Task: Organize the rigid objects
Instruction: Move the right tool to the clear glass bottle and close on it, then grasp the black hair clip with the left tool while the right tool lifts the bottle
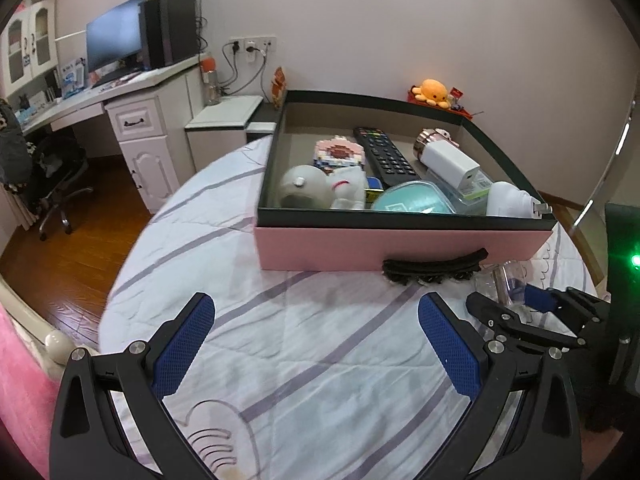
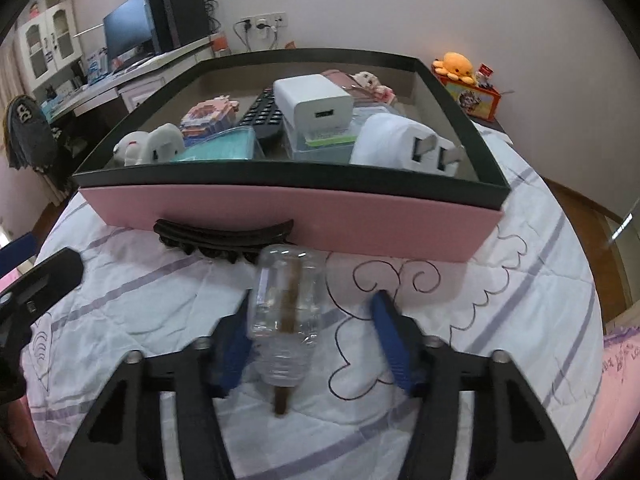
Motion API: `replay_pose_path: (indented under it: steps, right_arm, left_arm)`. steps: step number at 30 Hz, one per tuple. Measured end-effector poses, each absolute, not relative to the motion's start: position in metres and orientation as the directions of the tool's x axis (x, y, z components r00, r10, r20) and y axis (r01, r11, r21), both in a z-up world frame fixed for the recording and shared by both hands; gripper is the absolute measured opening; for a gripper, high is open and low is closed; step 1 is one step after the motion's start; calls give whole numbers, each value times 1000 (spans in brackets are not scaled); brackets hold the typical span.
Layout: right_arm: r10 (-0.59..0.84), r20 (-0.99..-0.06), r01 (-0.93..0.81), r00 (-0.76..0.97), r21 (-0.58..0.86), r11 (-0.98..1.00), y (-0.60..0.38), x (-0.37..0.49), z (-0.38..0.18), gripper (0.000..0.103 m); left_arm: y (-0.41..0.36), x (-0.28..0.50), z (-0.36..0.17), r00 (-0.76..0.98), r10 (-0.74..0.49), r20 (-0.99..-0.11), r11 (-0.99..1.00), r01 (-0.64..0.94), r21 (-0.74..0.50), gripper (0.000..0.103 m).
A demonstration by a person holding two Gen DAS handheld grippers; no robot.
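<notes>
Clear plastic bottle (image 2: 286, 312) lies on the striped bedsheet (image 1: 304, 344) between the right gripper (image 2: 314, 336) fingers; the left pad touches it, the right pad stands clear, so nothing is clamped. The left gripper (image 1: 316, 344) is spread wide over bare sheet. A black hair clip (image 2: 224, 236) rests against the pink box (image 2: 280, 216) wall, just beyond the bottle.

The left gripper (image 1: 316, 344) is hovering in front of the pink box (image 1: 400, 248), angling downward, its jaws standing wide with nothing between them. The right gripper (image 2: 310, 308) is tilting down just before the same box's front wall, its jaws straddling a clear bottle (image 2: 286, 300). One pad is meeting the bottle; the other is standing apart.
</notes>
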State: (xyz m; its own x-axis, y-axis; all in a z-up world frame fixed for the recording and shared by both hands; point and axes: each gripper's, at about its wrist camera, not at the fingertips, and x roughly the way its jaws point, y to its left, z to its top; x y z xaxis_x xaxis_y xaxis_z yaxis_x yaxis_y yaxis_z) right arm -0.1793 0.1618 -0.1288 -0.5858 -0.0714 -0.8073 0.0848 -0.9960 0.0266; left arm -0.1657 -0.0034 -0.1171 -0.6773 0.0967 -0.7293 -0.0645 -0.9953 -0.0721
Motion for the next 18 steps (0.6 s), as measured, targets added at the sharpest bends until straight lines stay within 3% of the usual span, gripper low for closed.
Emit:
replay_pose_path:
  steps: [2,18]
  right_arm:
    - [-76,-805,83,-589,33,-996,166,-178,-127,32]
    - [-63,-795,45,-603,45,-998,202,-166,-122,32]
  left_arm:
    - [3,-169,-120,-665,114,-738,-993,-80,-82,103]
    - [72,-201,-136,-590,195,-783,-980,-146,-134,103]
